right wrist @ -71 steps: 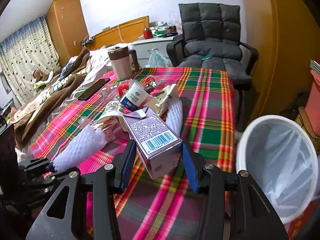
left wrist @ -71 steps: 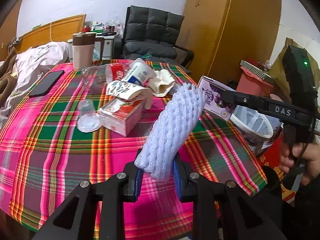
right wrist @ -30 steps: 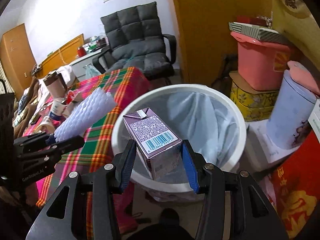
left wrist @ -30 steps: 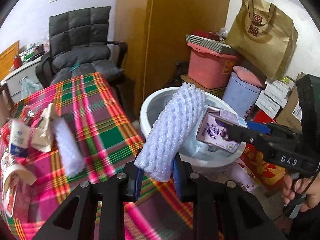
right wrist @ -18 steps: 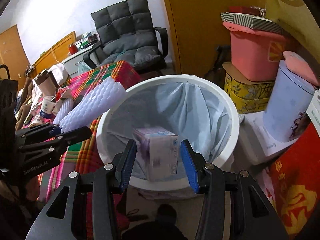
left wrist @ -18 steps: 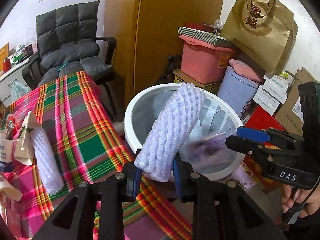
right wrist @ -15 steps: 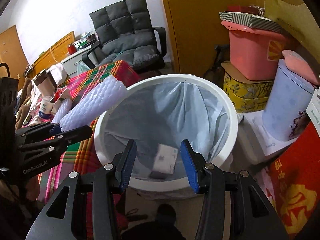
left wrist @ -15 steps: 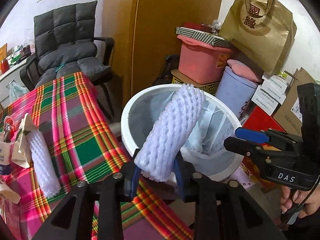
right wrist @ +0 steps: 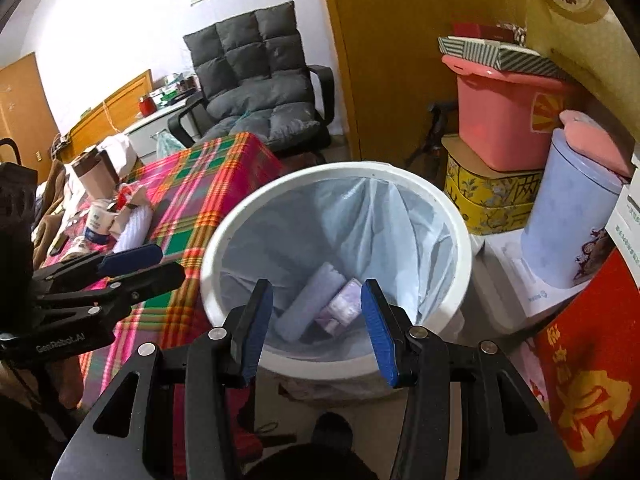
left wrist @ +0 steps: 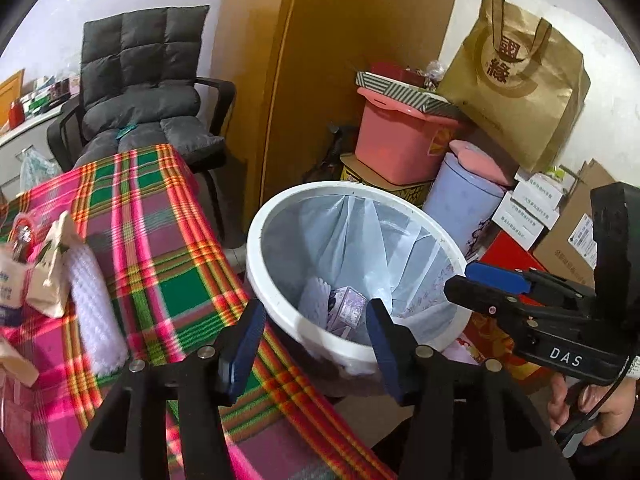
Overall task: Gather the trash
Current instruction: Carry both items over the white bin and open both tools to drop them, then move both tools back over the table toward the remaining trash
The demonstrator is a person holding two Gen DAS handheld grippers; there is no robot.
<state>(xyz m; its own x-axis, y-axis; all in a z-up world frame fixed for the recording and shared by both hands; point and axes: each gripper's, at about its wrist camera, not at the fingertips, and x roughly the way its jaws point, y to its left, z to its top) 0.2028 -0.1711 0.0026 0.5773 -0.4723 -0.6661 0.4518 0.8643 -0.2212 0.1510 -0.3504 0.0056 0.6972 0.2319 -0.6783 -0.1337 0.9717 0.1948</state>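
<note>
A white trash bin (left wrist: 280, 304) (right wrist: 464, 236) with a pale liner stands beside the plaid table (left wrist: 160, 248). At its bottom lie a white foam net sleeve (left wrist: 314, 300) (right wrist: 308, 300) and a purple carton (left wrist: 346, 306) (right wrist: 344, 306). My left gripper (left wrist: 314, 336) hangs over the bin's near rim, its jaws opening, nothing between them. My right gripper (right wrist: 316, 320) is open and empty above the bin, seen from the side in the left wrist view as the right gripper (left wrist: 476, 280).
On the table remain another foam sleeve (left wrist: 94, 312), a paper bag (left wrist: 52, 272) and cups (right wrist: 96, 220). A grey chair (left wrist: 140, 92) stands behind; a pink tub (left wrist: 400, 140), a lilac canister (left wrist: 464, 200) and boxes (left wrist: 532, 212) crowd the bin's right.
The purple carton dropped from my right gripper into the bin. Then my left gripper's jaws spread and the foam sleeve fell in beside it.
</note>
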